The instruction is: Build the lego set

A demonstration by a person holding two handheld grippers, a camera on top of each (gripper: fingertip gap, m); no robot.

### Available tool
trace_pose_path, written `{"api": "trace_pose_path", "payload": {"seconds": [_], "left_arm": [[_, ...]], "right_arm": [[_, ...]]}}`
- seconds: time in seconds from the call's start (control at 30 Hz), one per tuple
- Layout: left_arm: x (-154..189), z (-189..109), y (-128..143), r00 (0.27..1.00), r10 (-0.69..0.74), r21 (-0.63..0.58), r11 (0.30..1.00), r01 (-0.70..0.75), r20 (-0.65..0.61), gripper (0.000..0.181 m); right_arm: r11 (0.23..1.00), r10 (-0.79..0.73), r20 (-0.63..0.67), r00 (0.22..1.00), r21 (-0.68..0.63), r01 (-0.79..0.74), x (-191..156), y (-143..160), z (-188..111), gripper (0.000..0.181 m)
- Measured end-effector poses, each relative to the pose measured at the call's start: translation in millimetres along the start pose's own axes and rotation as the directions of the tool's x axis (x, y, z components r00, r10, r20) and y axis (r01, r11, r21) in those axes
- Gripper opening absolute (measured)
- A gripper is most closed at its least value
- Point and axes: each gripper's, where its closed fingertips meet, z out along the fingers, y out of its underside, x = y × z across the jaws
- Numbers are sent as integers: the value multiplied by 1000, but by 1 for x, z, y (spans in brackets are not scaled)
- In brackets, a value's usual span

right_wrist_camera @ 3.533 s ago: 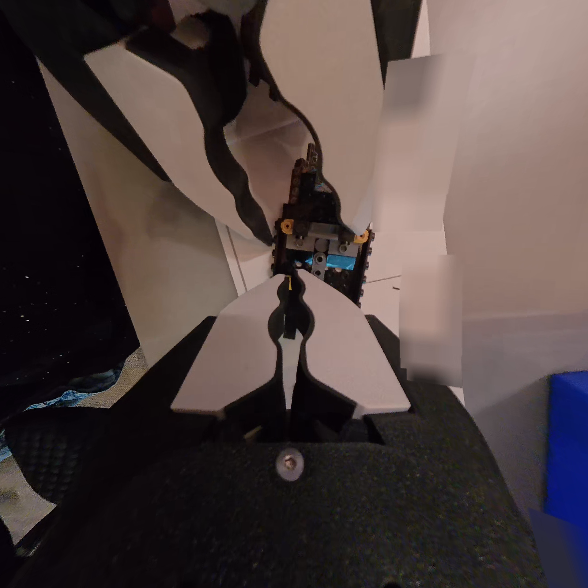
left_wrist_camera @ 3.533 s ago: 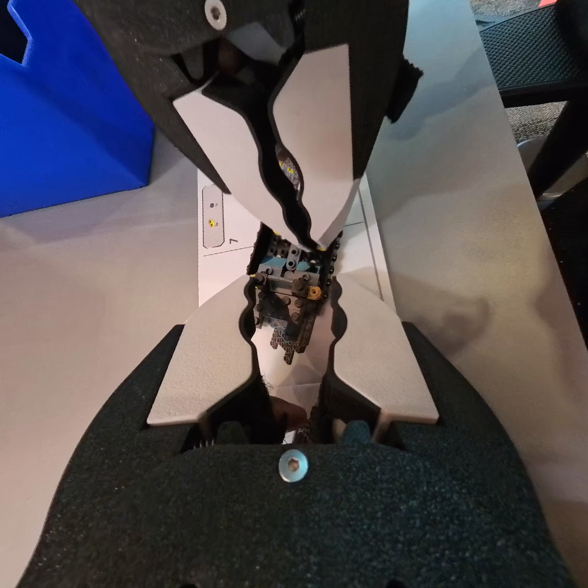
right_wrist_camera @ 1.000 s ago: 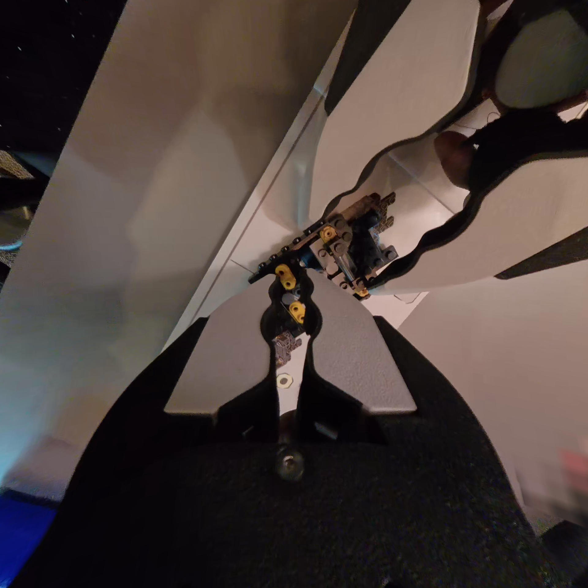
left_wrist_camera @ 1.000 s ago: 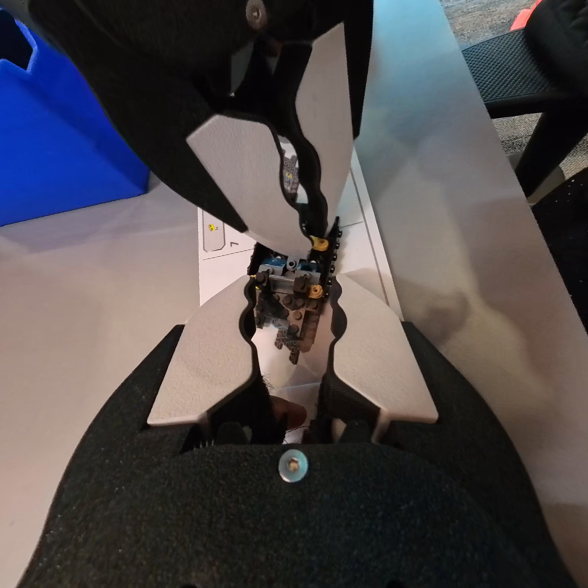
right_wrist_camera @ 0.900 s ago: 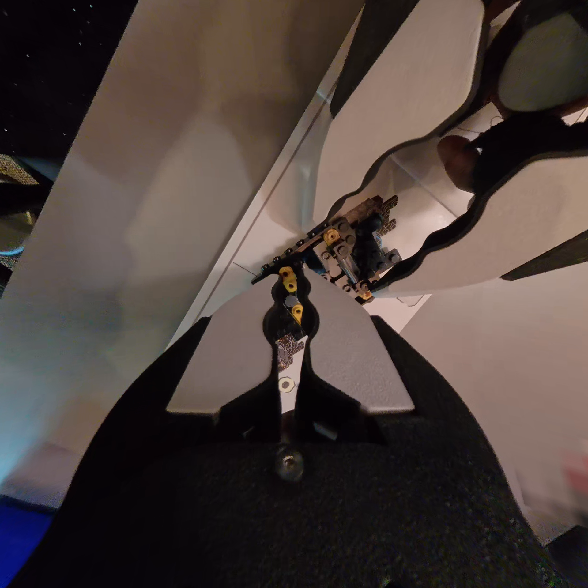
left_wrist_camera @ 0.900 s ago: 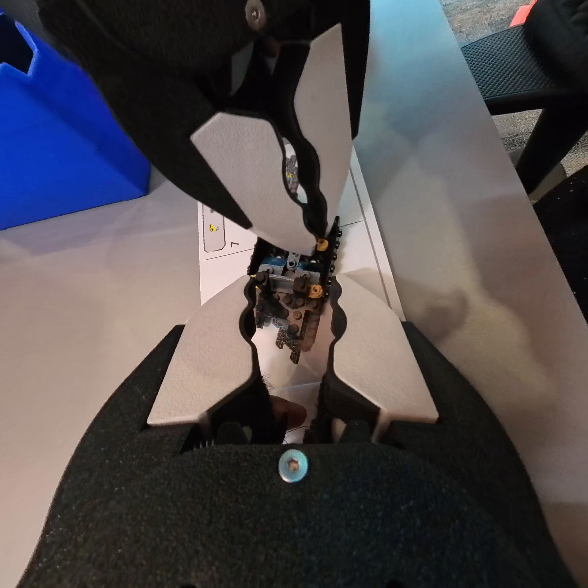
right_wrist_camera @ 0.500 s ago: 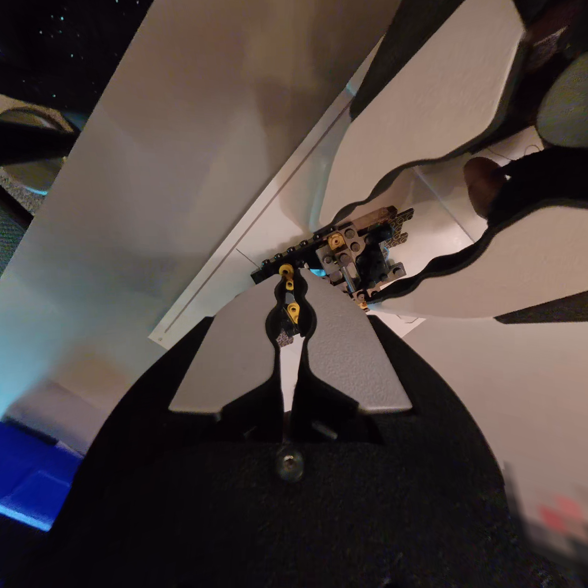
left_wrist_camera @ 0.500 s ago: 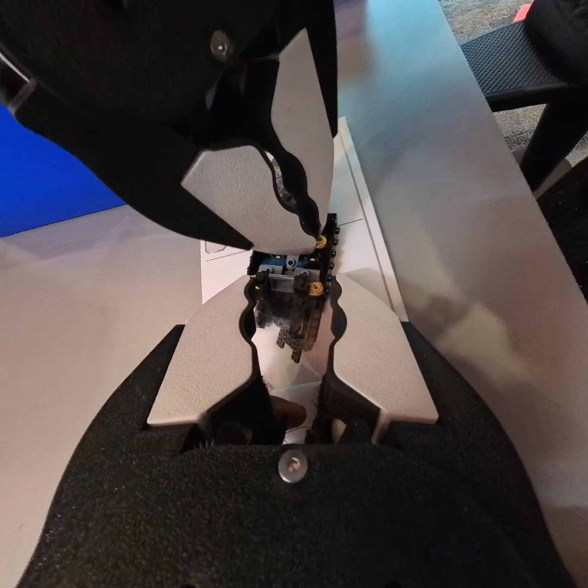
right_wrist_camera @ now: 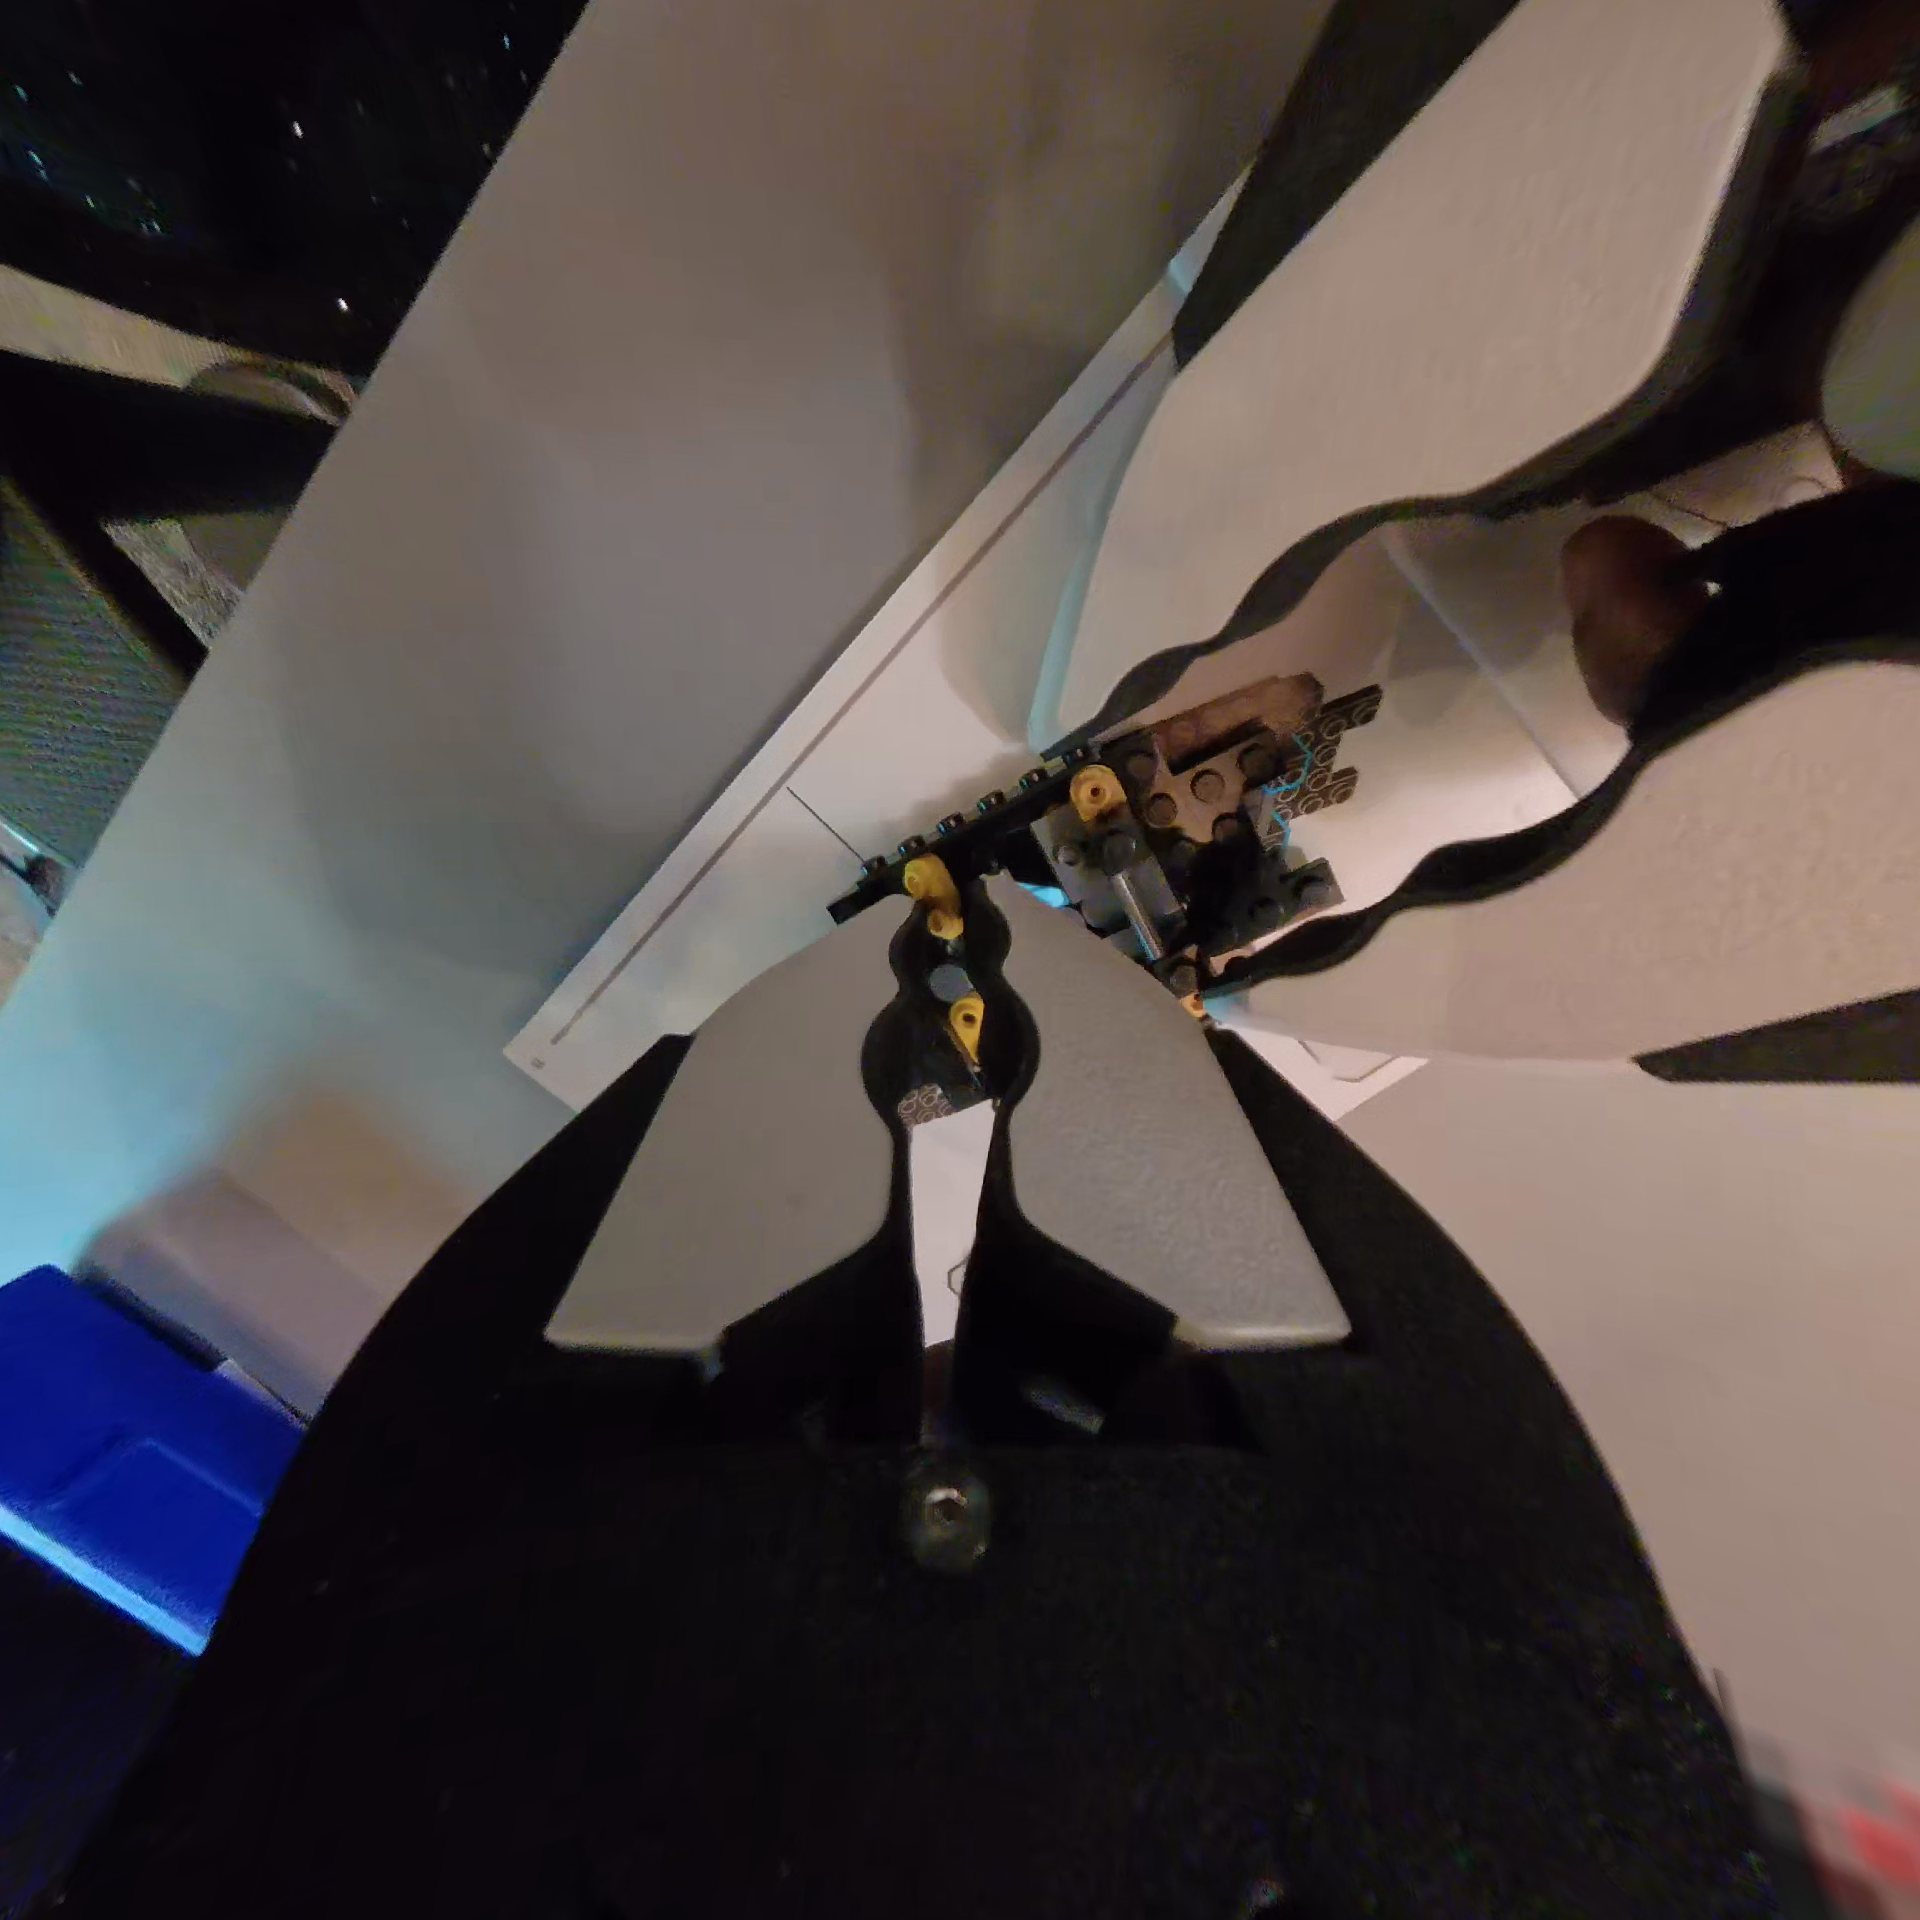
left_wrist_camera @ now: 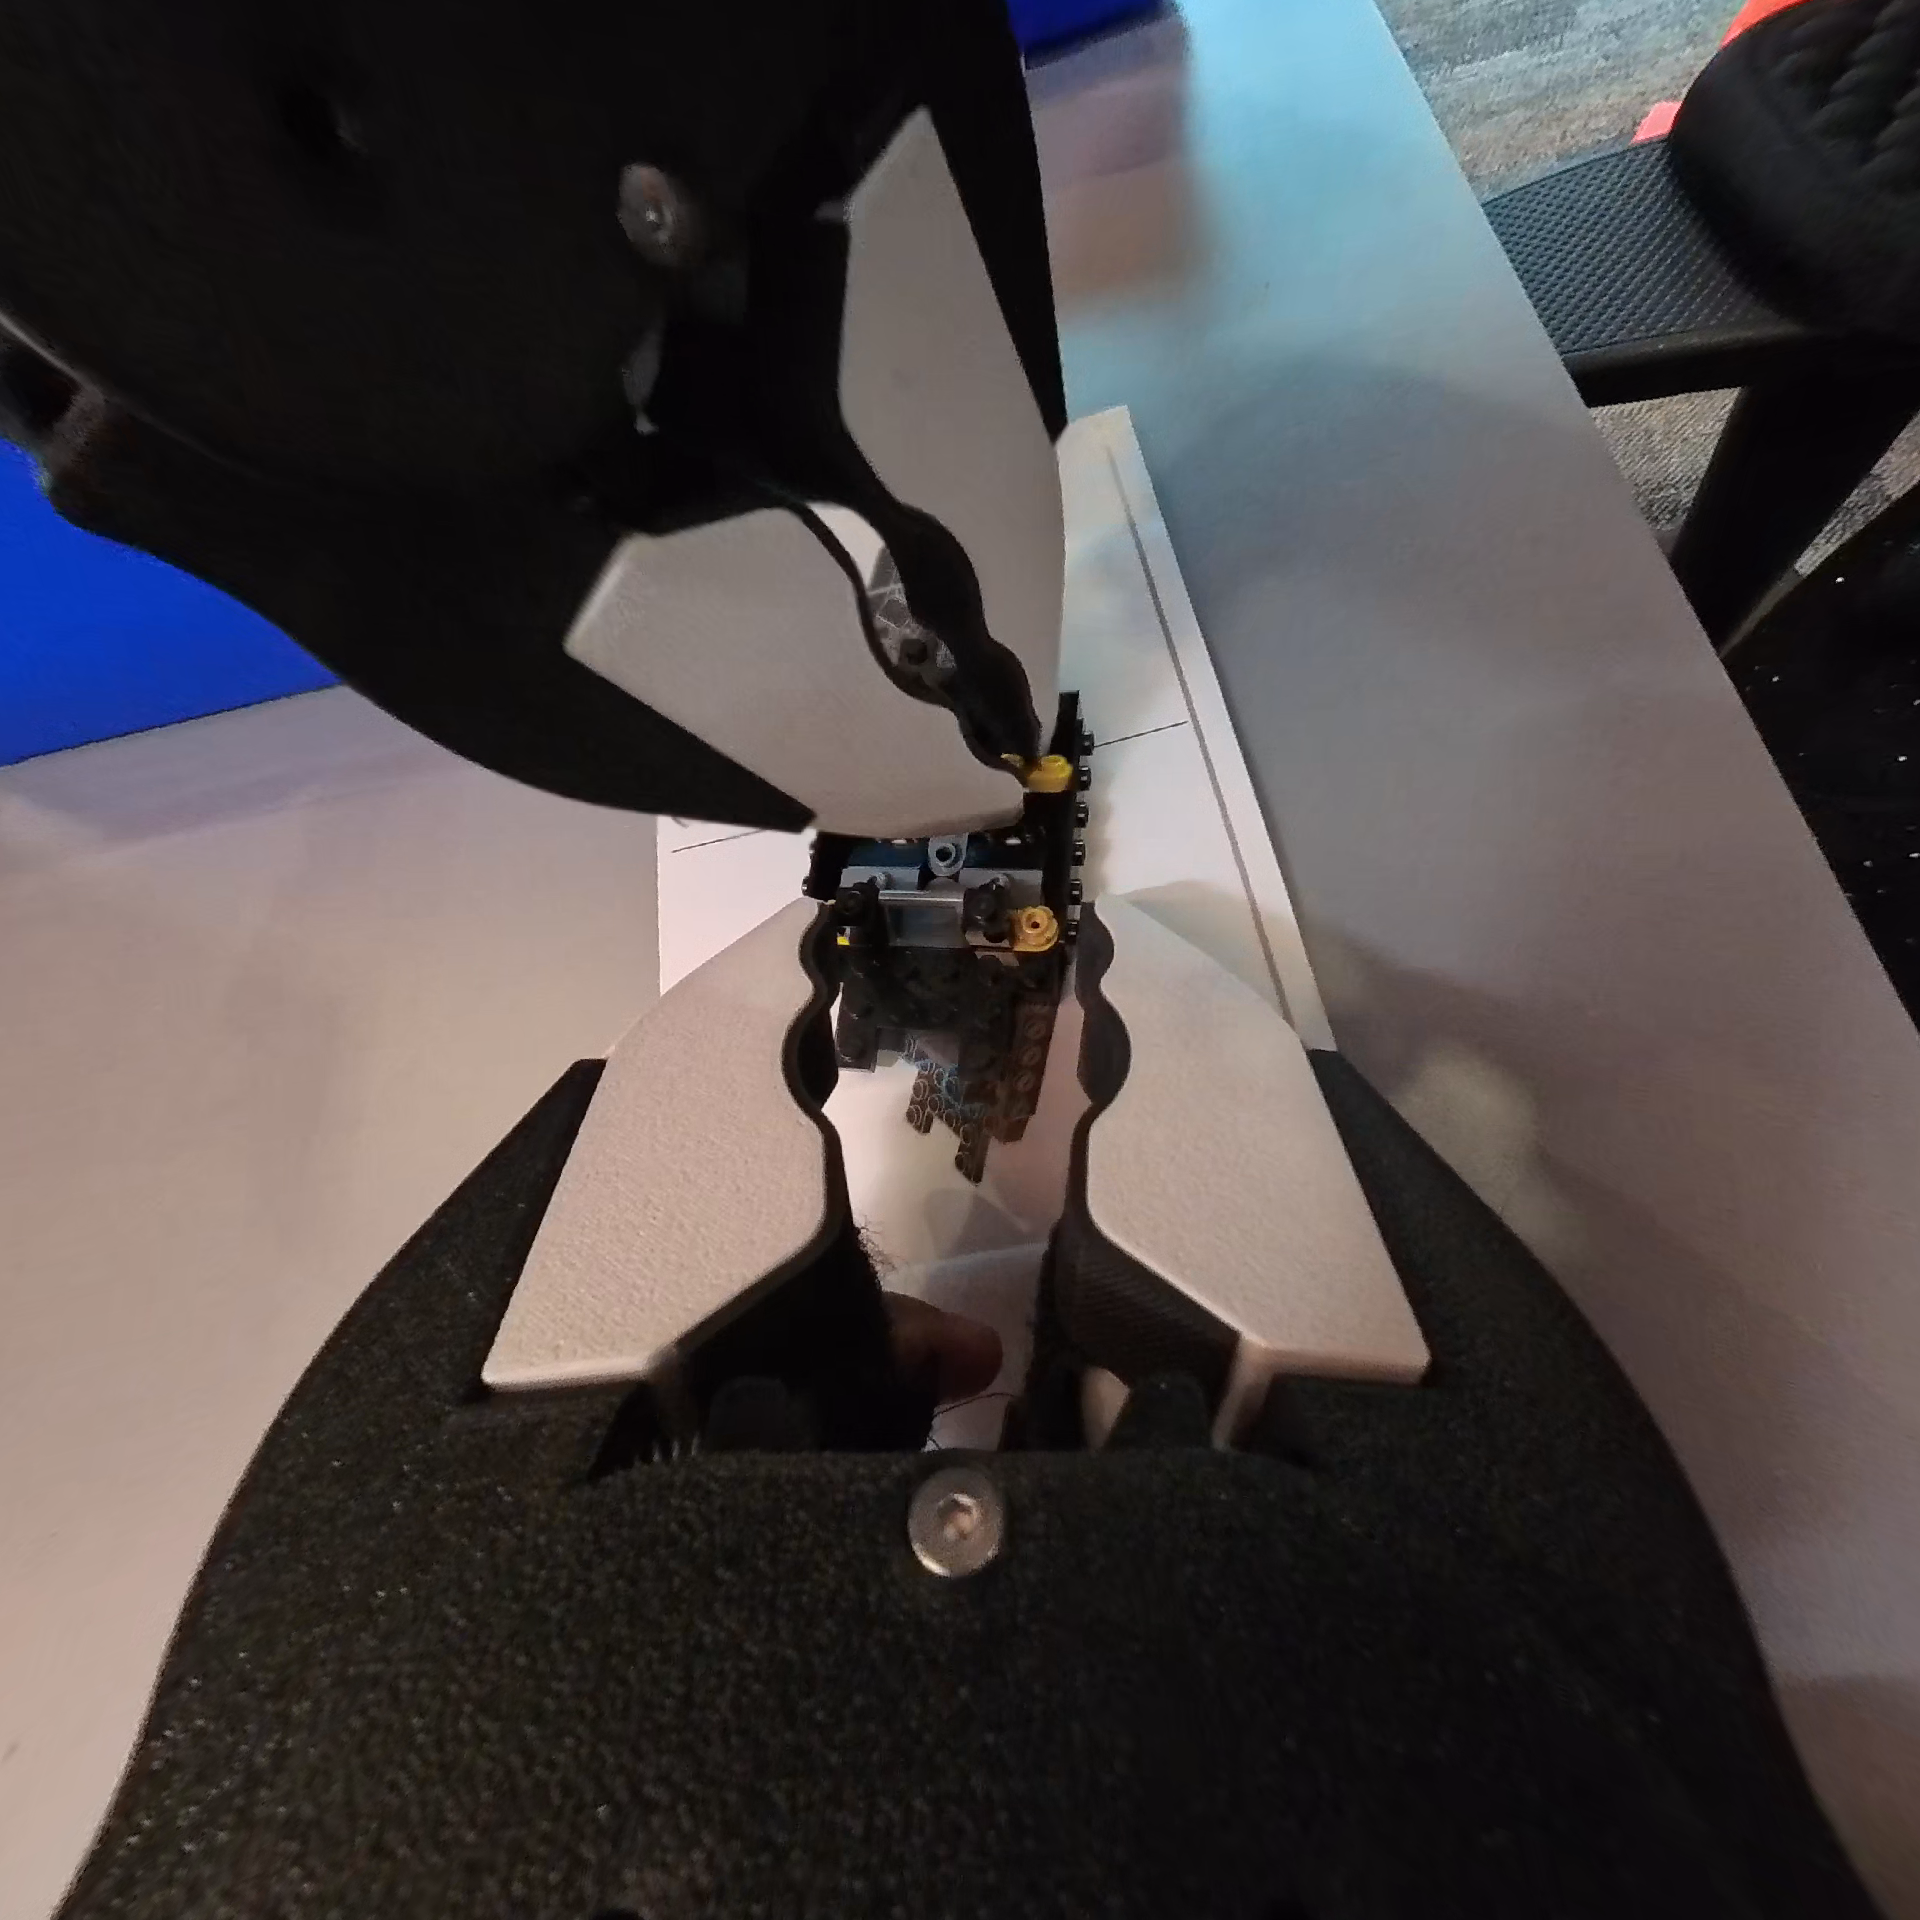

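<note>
My left gripper [left_wrist_camera: 951, 920] is shut on a small black and grey lego model [left_wrist_camera: 940, 977] with a blue part and a yellow stud, held above a white instruction sheet [left_wrist_camera: 1143, 623]. My right gripper [left_wrist_camera: 1020, 750] comes in from the upper left, shut on a small yellow piece [left_wrist_camera: 1045, 771]. It holds the piece against the model's black side beam [left_wrist_camera: 1070, 831]. In the right wrist view, my right gripper [right_wrist_camera: 948, 909] holds the yellow piece [right_wrist_camera: 928, 879] at the beam. The left gripper [right_wrist_camera: 1132, 862] grips the model [right_wrist_camera: 1195, 821] from the upper right.
A blue bin [left_wrist_camera: 114, 582] stands at the left on the white table [left_wrist_camera: 260, 1039]; it also shows in the right wrist view [right_wrist_camera: 104, 1455]. The table's right edge runs close by, with a black chair [left_wrist_camera: 1662, 260] beyond it. Left and right tips are no more than a few centimetres apart.
My right gripper has swung round and tilted, and its tip has moved from the model's top middle to the right side beam with the yellow piece. My left gripper has kept its hold.
</note>
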Motion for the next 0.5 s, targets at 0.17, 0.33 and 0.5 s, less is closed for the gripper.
{"api": "trace_pose_path", "payload": {"seconds": [0.17,0.33,0.5], "left_arm": [[0,-3,0,1000,7,12,1000,-7,2,43],[-3,-11,-1,1000,-4,38,999,4,-4,44],[-12,-22,-1,999,-34,73,997,32,24,44]], "right_arm": [[999,4,12,1000,-36,-3,0,1,-10,7],[996,11,64,998,-91,-5,-2,5,-7,7],[992,6,87,996,-129,6,-3,8,-2,7]]}}
